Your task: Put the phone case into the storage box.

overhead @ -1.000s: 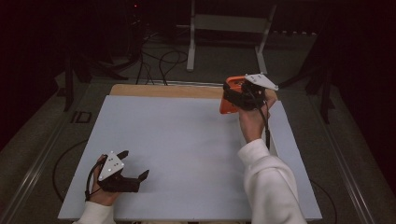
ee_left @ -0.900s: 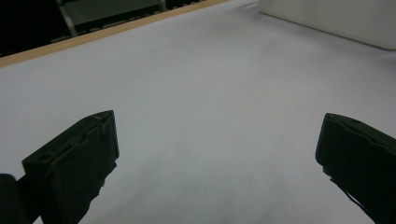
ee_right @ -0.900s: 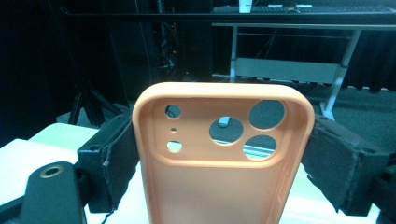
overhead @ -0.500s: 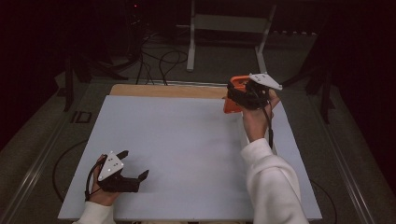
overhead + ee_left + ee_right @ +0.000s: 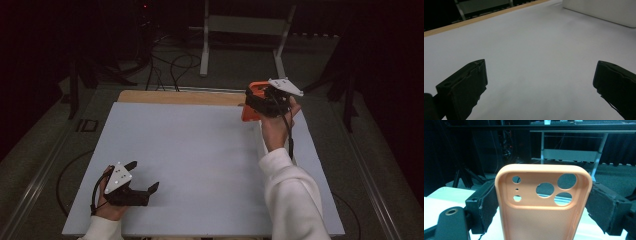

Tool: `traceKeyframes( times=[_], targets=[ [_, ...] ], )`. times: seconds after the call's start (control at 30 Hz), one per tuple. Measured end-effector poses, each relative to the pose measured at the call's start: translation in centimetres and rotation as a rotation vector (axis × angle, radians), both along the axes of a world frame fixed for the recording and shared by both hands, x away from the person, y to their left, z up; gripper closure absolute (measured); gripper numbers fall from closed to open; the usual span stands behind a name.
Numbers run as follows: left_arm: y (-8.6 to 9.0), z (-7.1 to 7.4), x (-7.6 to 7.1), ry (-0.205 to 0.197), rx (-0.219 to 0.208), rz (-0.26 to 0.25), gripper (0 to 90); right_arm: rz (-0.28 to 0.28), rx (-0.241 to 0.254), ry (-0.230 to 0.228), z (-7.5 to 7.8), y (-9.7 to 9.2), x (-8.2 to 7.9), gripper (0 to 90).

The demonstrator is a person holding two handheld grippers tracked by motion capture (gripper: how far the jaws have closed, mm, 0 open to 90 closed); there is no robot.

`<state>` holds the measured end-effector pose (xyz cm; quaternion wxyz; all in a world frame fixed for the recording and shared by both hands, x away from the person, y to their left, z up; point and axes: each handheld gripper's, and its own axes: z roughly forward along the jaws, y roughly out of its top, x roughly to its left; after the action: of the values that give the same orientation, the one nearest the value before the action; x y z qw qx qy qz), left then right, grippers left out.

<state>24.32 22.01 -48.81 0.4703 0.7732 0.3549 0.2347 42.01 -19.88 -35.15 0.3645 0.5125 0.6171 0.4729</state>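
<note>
Both tongs, left tongs (image 5: pixel 142 177) and right tongs (image 5: pixel 248 101), are black with grey three-cornered plates on top. Black cables trail from them. White sleeves (image 5: pixel 292 200) cover the arms.

Room dark; I see the white surface (image 5: pixel 200 150) lit evenly from overhead, background nearly black. High view soft and grainy, faint shadow under my left gripper (image 5: pixel 142 177). Left gripper view: fingers (image 5: pixel 464 87) blurred, near-silhouette. Right gripper view: orange phone case (image 5: pixel 544 202) sharp, evenly lit, no glare.
</note>
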Motion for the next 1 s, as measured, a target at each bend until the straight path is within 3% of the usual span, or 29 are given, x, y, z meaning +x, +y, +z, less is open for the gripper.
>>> traceKeyframes(
  times=[1.0],
  targets=[
    [0.0, 0.0, 0.0, -0.004, -0.004, -0.005, 0.2, -0.069, -0.009, 0.003, -0.1, -2.5, 0.4, 16.3]
  ],
)
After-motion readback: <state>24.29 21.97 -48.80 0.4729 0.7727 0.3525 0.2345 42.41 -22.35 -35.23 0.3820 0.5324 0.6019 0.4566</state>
